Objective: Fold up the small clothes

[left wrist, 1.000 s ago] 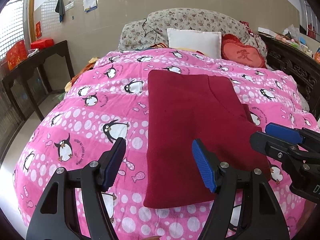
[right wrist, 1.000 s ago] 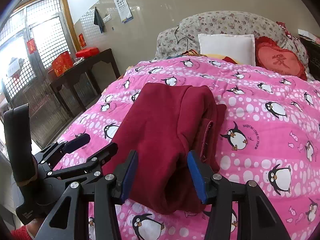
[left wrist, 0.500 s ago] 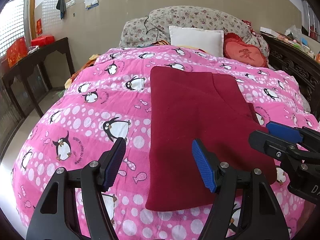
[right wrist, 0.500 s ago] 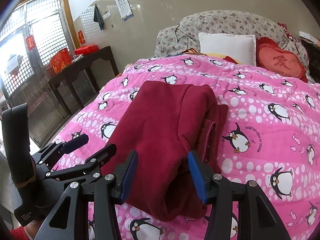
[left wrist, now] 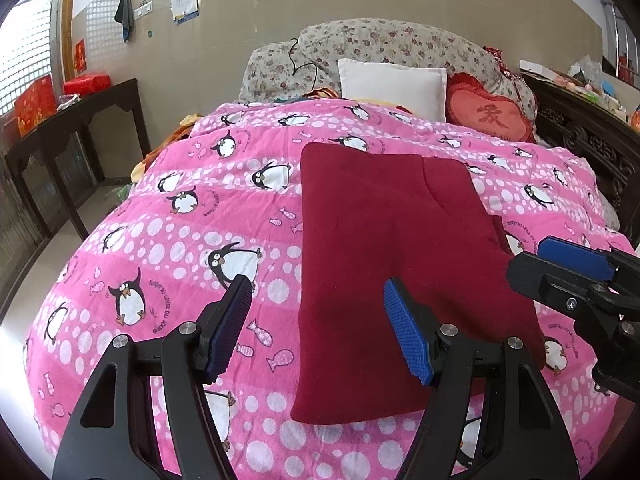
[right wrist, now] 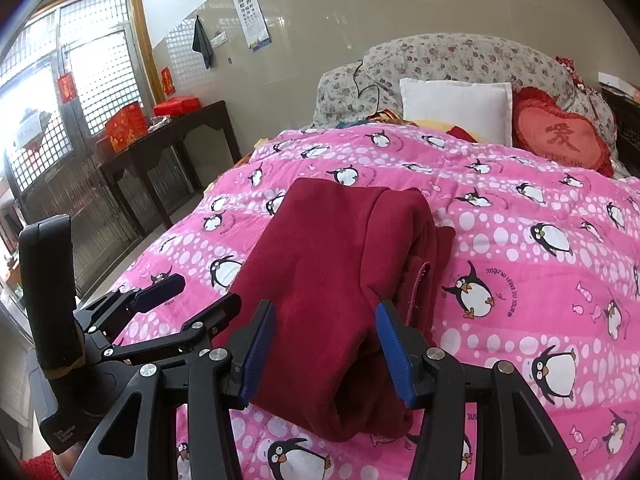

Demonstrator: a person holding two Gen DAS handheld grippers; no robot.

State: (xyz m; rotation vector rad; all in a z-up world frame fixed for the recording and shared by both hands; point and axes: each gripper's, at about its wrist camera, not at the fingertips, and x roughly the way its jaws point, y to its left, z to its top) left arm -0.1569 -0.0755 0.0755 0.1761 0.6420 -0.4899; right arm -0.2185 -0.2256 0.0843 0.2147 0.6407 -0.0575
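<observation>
So we've got both grippers parked over the near end of the bed. Our left gripper [left wrist: 318,330] has its blue pads spread wide with nothing between them, hanging above the near left edge of the folded dark red fleece garment [left wrist: 384,264]. Our right gripper [right wrist: 326,350] sits at a medium gap over the garment's near right side, and we can't tell if the pads actually touch the fabric. The garment lies flat on the pink penguin quilt [left wrist: 192,240]. Farther back: a white pillow [left wrist: 394,86], red heart cushion [left wrist: 490,116] and floral bedding [left wrist: 384,44].
</observation>
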